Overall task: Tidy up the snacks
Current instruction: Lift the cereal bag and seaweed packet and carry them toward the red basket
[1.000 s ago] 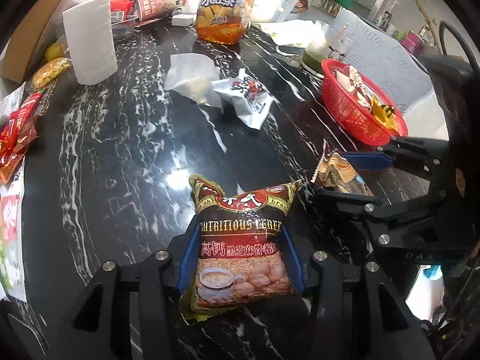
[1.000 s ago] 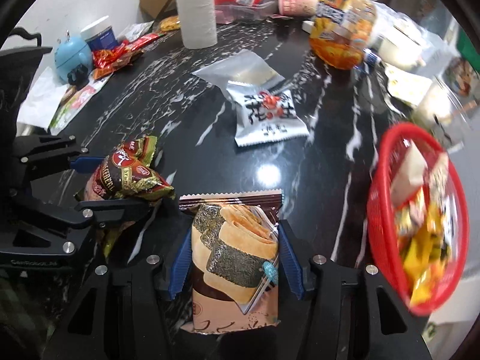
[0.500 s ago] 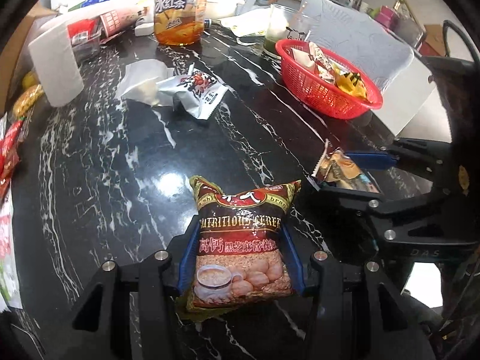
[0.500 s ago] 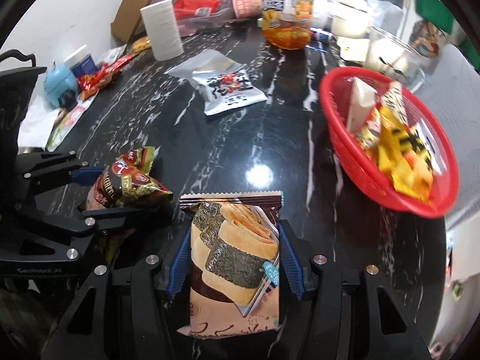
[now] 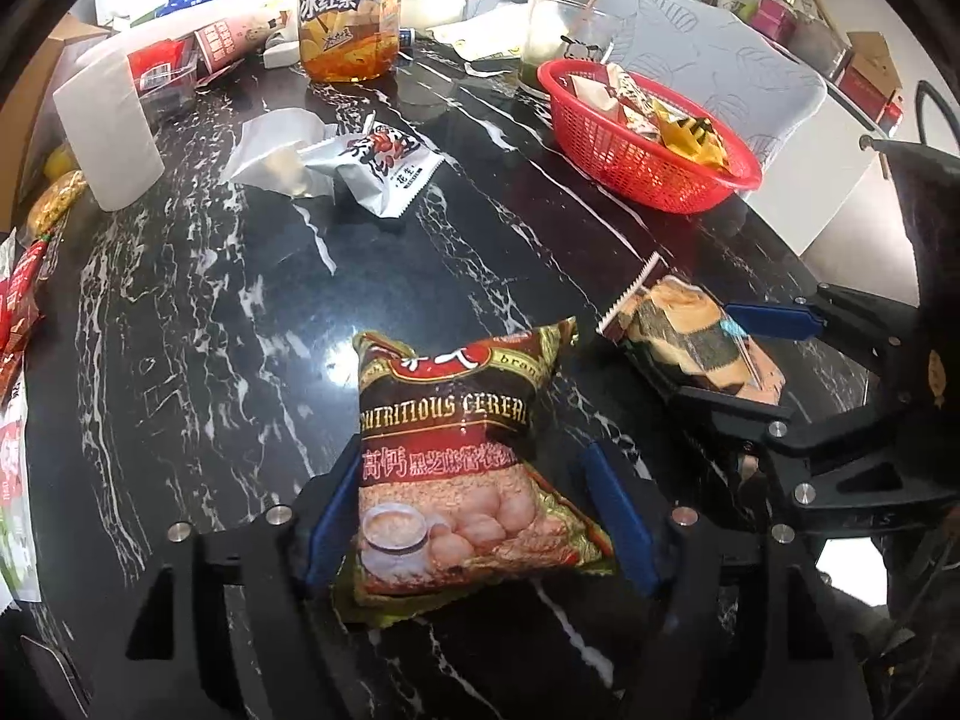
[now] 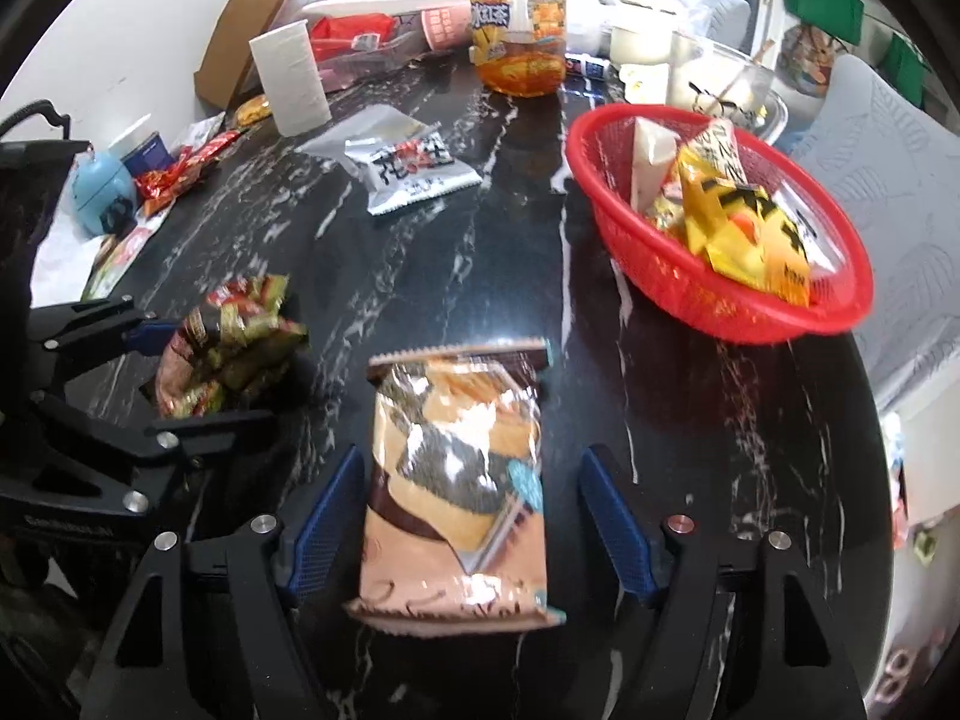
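A red-and-gold cereal packet (image 5: 456, 468) lies between the fingers of my left gripper (image 5: 474, 516); the jaws stand open, apart from its sides. It also shows in the right wrist view (image 6: 228, 354). A seaweed roll packet (image 6: 459, 480) lies loose between the spread fingers of my right gripper (image 6: 471, 522), blurred; it also shows in the left wrist view (image 5: 684, 336). A red basket (image 5: 630, 162) with several snacks stands on the black marble table (image 5: 210, 312), at the far right; it is also in the right wrist view (image 6: 690, 294).
A white peanut packet (image 5: 384, 162) and a silver bag (image 5: 276, 144) lie mid-table. An iced tea bottle (image 5: 348, 18), a paper roll (image 5: 111, 132), boxes and red wrappers (image 5: 21, 294) crowd the back and left. A glass cup (image 5: 552, 36) stands behind the basket.
Both grippers have opened and let go of their packets. Both views have swung so the red basket sits closer and more central.
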`<state>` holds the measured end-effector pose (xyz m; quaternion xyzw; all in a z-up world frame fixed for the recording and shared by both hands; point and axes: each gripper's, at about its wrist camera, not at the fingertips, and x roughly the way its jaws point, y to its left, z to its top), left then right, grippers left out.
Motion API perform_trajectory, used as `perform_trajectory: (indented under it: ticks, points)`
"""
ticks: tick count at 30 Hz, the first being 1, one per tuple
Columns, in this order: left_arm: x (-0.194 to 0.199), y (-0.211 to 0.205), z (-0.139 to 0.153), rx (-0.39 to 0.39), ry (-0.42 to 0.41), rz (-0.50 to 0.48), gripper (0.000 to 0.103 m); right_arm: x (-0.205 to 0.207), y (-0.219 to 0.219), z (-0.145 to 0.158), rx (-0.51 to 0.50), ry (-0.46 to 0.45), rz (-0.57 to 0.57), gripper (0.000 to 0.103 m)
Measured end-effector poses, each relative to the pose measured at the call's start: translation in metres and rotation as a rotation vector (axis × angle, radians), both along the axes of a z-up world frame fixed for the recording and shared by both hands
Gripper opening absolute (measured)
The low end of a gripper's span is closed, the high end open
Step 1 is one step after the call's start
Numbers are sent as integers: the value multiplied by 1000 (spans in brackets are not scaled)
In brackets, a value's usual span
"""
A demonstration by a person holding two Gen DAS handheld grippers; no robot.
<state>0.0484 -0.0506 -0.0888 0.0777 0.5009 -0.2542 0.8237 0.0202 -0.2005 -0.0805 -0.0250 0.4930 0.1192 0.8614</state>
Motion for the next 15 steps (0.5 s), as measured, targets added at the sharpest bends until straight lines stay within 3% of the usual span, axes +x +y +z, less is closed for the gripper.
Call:
perform_trajectory:
  ticks: [7, 9, 11, 13, 15]
  points:
    - [-6, 3, 0, -10, -26, 6, 71, -5, 4, -2, 6, -14, 7, 75]
    - [-9, 1, 0, 10, -45, 5, 71, -7, 8, -2, 1, -28, 20, 70]
    - [-10, 0, 0, 14, -58, 8, 65, -8, 10, -2, -32, -44, 19, 55]
    - [-9, 2, 1, 19, -67, 33, 55, -8, 9, -2, -31, -48, 7, 51]
    - [-8, 4, 2, 17, -69, 38, 51, -8, 5, -1, 6, -44, -3, 51]
